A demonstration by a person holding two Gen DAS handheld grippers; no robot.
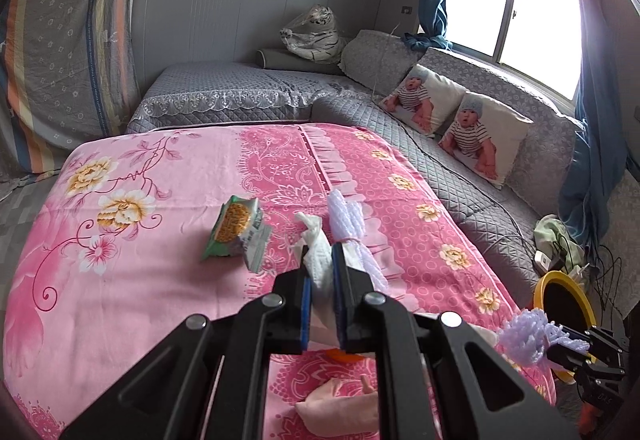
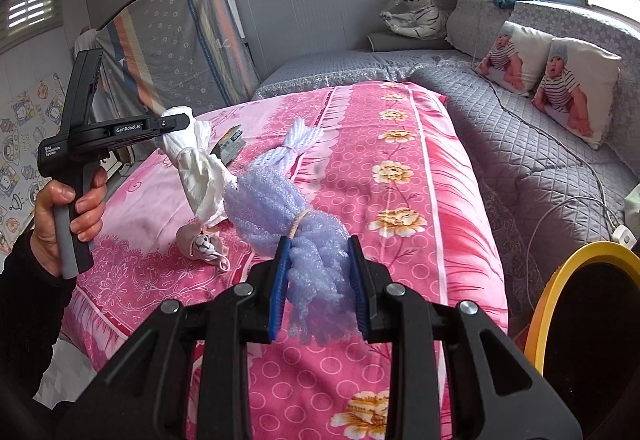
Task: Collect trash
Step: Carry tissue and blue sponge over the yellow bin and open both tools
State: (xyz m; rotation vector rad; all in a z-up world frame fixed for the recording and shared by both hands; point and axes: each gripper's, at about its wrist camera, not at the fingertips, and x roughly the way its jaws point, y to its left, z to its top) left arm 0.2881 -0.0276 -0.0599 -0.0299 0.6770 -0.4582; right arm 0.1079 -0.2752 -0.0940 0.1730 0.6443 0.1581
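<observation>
My left gripper (image 1: pixel 319 254) is shut on a crumpled white tissue (image 1: pixel 318 260) and holds it above the pink blanket (image 1: pixel 140 280); the tissue also hangs from it in the right wrist view (image 2: pixel 200 172). My right gripper (image 2: pixel 319 244) is shut on a purple foam net (image 2: pixel 288 216), also seen at the lower right of the left wrist view (image 1: pixel 528 336). A green snack wrapper (image 1: pixel 236 228) and a white foam net (image 1: pixel 348 220) lie on the blanket. A small pink and grey scrap (image 2: pixel 202 242) lies near the blanket's front.
A yellow-rimmed bin (image 2: pixel 580 312) with a dark inside stands at the right of the bed, also in the left wrist view (image 1: pixel 564 304). A grey quilted sofa (image 2: pixel 520 128) with baby-print pillows (image 2: pixel 576 92) and cables runs behind. A covered mattress (image 1: pixel 68 52) leans at the left.
</observation>
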